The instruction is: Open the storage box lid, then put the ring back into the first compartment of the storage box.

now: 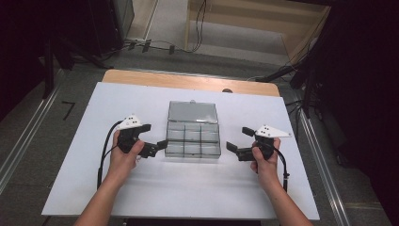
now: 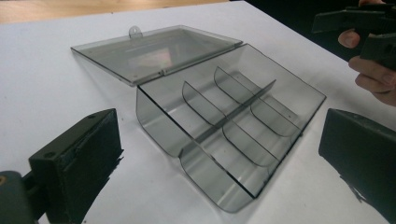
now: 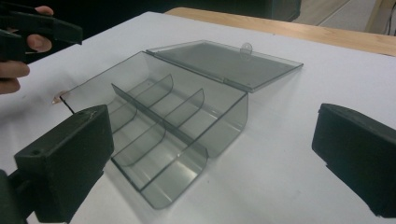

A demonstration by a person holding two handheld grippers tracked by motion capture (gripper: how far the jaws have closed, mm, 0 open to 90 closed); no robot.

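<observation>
Clear divider box [image 1: 193, 135] mid-bench, lid flat back, compartments empty. L gripper [image 1: 153, 137] & R gripper [image 1: 237, 141] flank it, jaws wide open, nothing held. Next, prob: close in, nudge lid shut.

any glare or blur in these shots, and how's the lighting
High view: dim, dark surroundings, soft detail on the clear box. Left gripper view: sharp box, pale sheen on its open lid, near jaws slightly soft. Right gripper view: even light, faint shadow beside the box.
</observation>
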